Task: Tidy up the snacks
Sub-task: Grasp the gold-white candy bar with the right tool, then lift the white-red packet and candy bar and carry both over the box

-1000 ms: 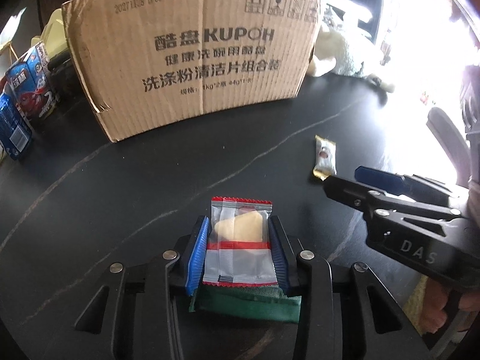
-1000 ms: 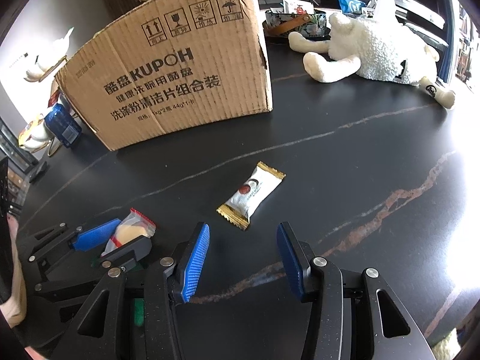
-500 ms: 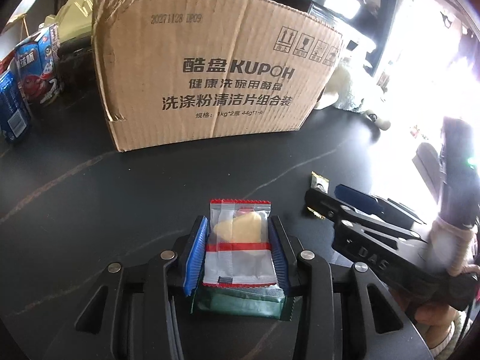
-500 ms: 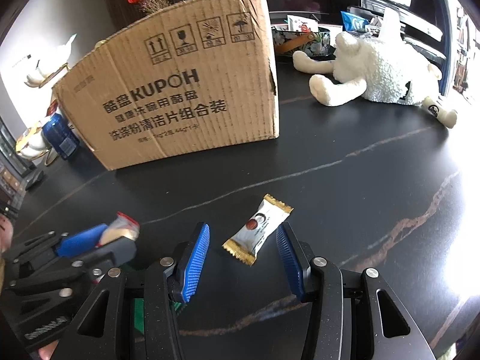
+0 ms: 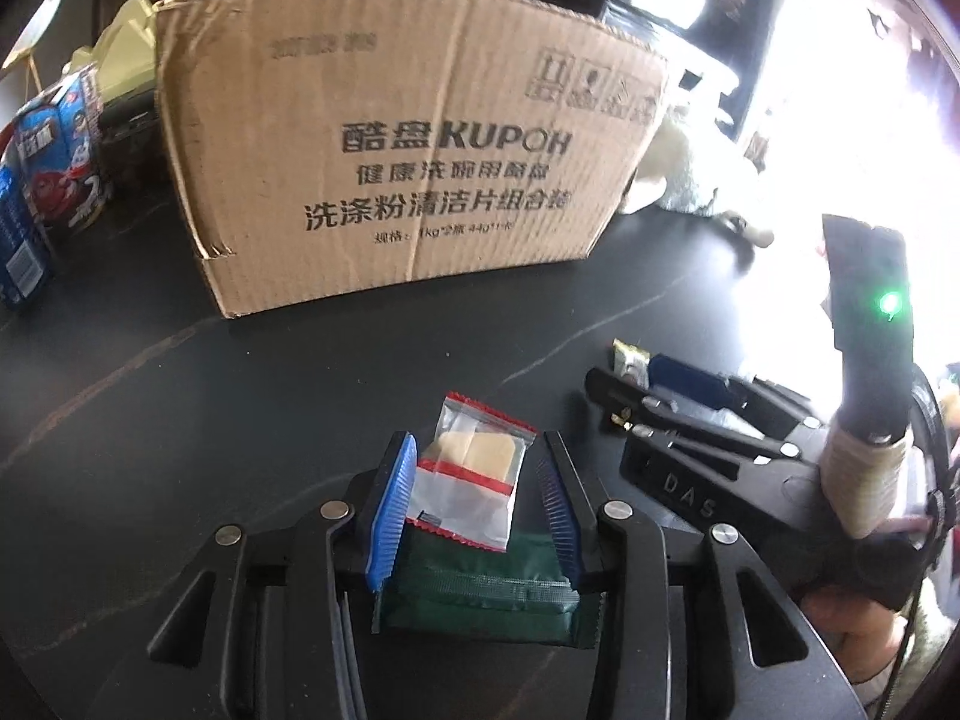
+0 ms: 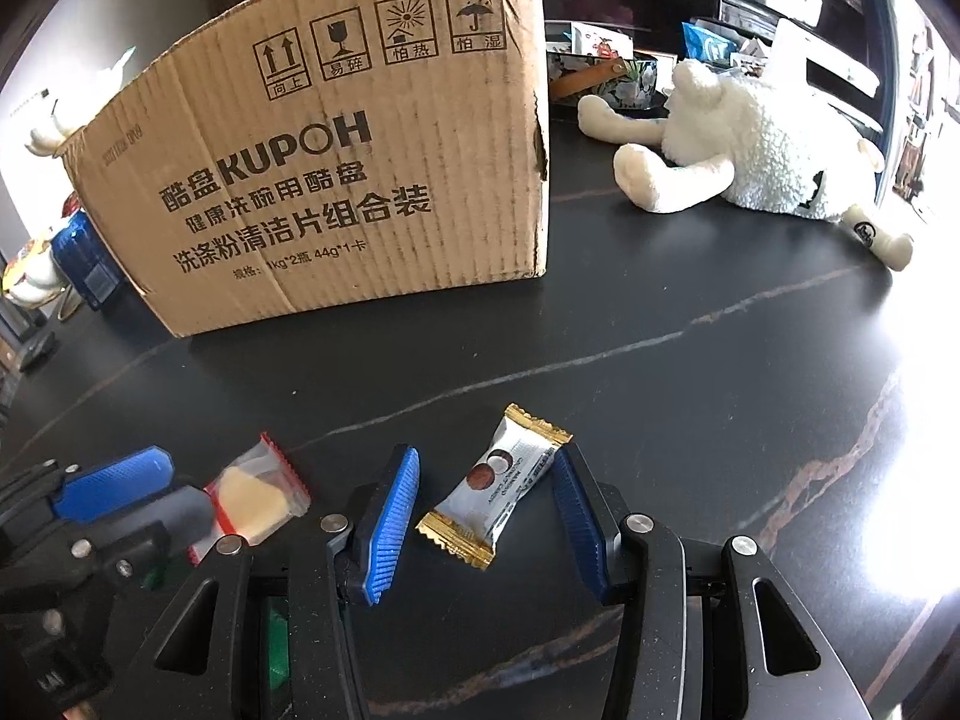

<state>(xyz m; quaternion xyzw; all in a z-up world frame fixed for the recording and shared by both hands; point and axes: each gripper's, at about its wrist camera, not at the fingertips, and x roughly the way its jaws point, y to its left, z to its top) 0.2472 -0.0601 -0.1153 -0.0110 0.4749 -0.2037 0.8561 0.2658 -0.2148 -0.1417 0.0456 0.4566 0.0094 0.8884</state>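
Observation:
My left gripper is shut on two snacks: a clear red-trimmed packet with a pale biscuit on top of a dark green packet. It hangs above the black table, in front of the KUPOH cardboard box. My right gripper is open, low over the table, its blue pads on either side of a white and gold candy packet. In the right wrist view the left gripper and its clear packet show at lower left. The box stands behind.
Blue snack cartons stand left of the box. A white plush sheep lies at the right rear of the table, with a patterned tin behind it. The dark marble table spreads to the right.
The right gripper moved forward and down until the candy packet lies between its open pads. The left gripper, still holding its packets, moved closer to the box; the clear packet tilted.

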